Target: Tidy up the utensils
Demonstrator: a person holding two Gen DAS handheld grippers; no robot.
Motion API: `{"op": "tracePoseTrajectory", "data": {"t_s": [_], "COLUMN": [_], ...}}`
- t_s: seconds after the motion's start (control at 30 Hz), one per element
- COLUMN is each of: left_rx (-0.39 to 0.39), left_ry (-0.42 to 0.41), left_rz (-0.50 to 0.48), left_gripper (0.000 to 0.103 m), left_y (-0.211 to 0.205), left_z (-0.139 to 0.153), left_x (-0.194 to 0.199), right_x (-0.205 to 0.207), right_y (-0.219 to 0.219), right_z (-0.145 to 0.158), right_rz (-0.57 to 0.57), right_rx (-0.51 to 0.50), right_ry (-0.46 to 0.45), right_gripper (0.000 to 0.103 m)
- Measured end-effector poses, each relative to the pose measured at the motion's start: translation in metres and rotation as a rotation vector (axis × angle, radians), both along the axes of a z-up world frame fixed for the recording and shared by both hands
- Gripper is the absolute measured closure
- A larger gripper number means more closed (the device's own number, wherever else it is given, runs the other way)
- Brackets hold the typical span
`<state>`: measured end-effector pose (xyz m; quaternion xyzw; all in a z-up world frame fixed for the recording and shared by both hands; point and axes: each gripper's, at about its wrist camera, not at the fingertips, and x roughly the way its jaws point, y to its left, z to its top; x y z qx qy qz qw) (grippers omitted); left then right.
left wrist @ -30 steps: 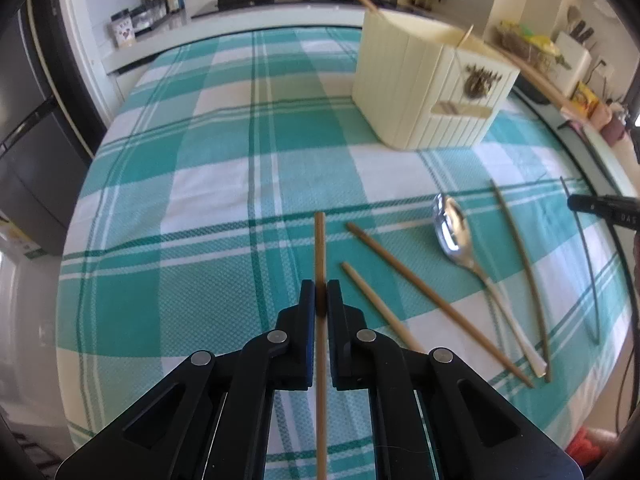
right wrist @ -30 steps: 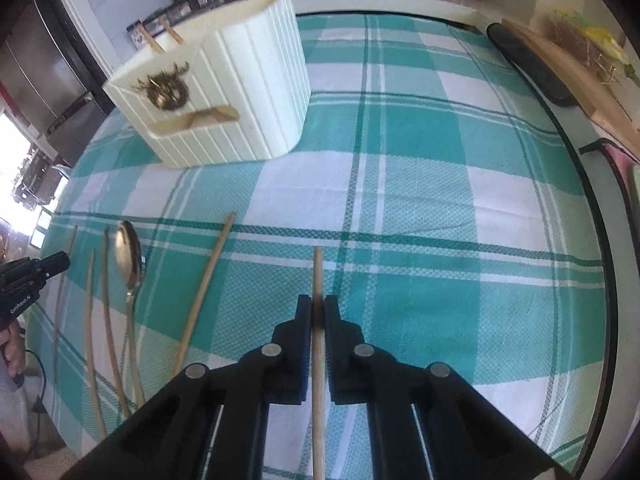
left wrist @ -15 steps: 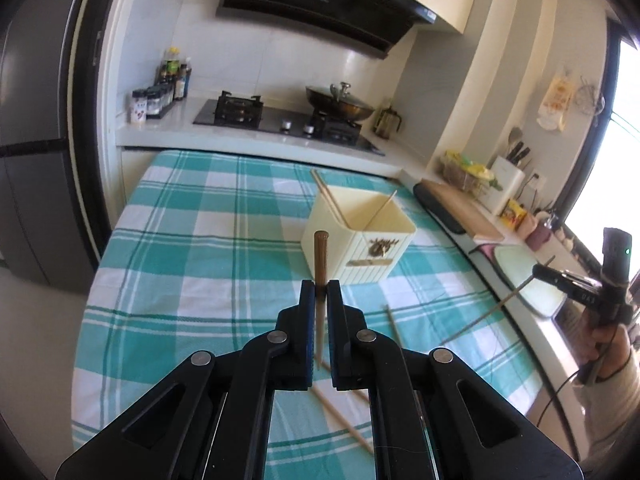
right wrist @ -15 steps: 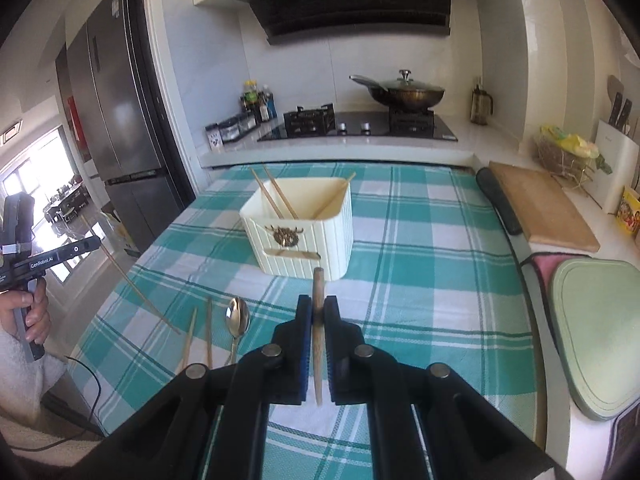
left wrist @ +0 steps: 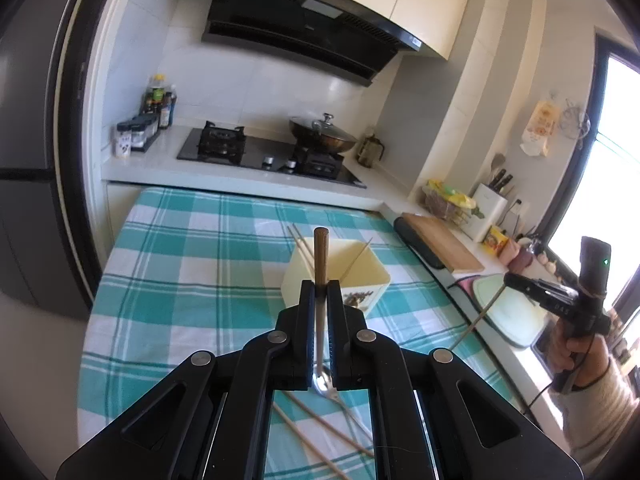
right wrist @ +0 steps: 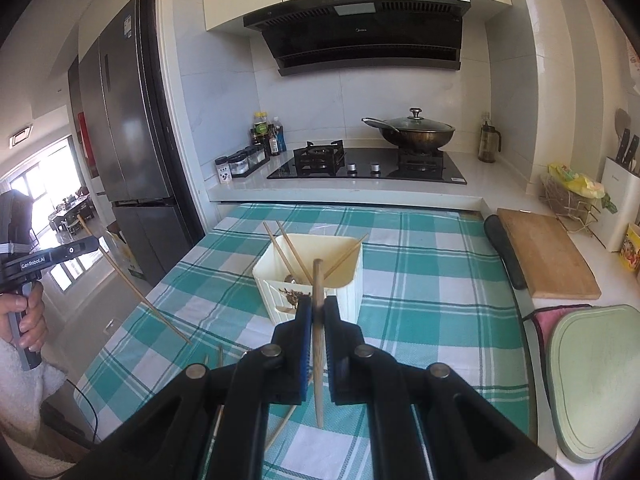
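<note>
The chopstick [left wrist: 321, 256] in the left tongs [left wrist: 321, 292] stands nearly straight up the middle of the left wrist frame, clamped between jaws drawn narrow, its dark tip overlapping the cream utensil box [left wrist: 335, 278] behind it. The second chopstick [right wrist: 318, 320] is pinched the same way in the right tongs [right wrist: 318, 308], at lower centre of the right wrist frame, just in front of that box [right wrist: 310, 280] — both sticks are lifted clear of the surface. Three thin sticks already lean inside the box. It sits on the teal-and-white checked cloth [left wrist: 192, 264] covering the surface. At the bottom of the left frame, behind the tongs, a metal spoon [left wrist: 322, 382] and loose chopsticks [left wrist: 320, 428] lie on the cloth. Each view catches the other hand at its edge — the right hand [left wrist: 576, 344] at right of the left frame, the left hand [right wrist: 24, 316] at left of the right frame. A lidded wok [right wrist: 414, 132] sits on the hob beyond, with a wooden board [right wrist: 548, 258] on the counter at right.
</note>
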<state>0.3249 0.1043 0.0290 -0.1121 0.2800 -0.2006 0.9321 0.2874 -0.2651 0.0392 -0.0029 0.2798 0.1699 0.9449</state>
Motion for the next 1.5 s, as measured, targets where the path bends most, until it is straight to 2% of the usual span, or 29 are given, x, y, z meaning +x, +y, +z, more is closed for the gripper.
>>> {"op": "tracePoseTrajectory", "data": {"t_s": [0.2,0.37,0.5,0.6,0.7,0.8,0.93,1.03,1.1,1.13,1.17,1.2,1.23,1.37,1.5], "left_rx": [-0.003,-0.077,-0.088,-0.051,0.005,0.107,0.129,0.144,0.164,0.162,0.154,0.145,0.141,0.181,0.268], "left_ry": [-0.061,-0.109,-0.141,-0.132,-0.086,-0.021,0.093,0.160,0.186,0.195,0.196,0.185,0.170,0.193,0.248], "left_rz": [-0.007,0.045,0.117,0.162,0.166,0.155,0.114,0.073,0.077,0.077,0.082,0.093,0.105,0.064,0.019], "left_gripper": [0.099,0.099,0.099,0.099,0.099,0.099,0.099,0.099,0.087,0.066,0.041,0.032,0.023,0.017,0.013], "left_y": [-0.015,-0.032,-0.052,-0.071,-0.091,-0.114,-0.130,-0.137,-0.138,-0.135,-0.131,-0.125,-0.118,-0.093,-0.071], "left_z": [0.036,0.061,0.053,0.032,0.007,-0.019,-0.050,-0.063,-0.066,-0.065,-0.063,-0.059,-0.055,-0.059,-0.097], "left_x": [0.032,0.079,0.115,0.138,0.159,0.181,0.201,0.203,0.197,0.192,0.186,0.176,0.164,0.119,0.061], "right_x": [0.025,0.050,0.073,0.092,0.120,0.150,0.180,0.184,0.180,0.176,0.172,0.165,0.156,0.118,0.072], "right_y": [0.006,0.013,0.018,0.026,0.038,0.046,0.052,0.053,0.052,0.050,0.047,0.043,0.039,0.023,0.007], "right_z": [0.021,0.053,0.066,0.056,0.029,-0.002,-0.039,-0.056,-0.059,-0.056,-0.053,-0.048,-0.043,-0.034,-0.061], "right_rz": [0.001,-0.028,-0.061,-0.059,-0.072,-0.075,-0.083,-0.083,-0.092,-0.097,-0.102,-0.106,-0.108,-0.086,-0.069], "right_rx": [0.002,0.040,0.102,0.128,0.101,0.073,0.035,0.024,0.018,0.019,0.025,0.037,0.053,0.043,-0.028], "right_ry": [-0.032,-0.161,-0.300,-0.369,-0.323,-0.208,-0.029,0.040,0.043,0.037,0.029,0.018,-0.002,-0.057,-0.025], "right_gripper": [0.097,0.097,0.097,0.097,0.097,0.097,0.096,0.095,0.092,0.088,0.071,0.053,0.049,0.047,0.047]}}
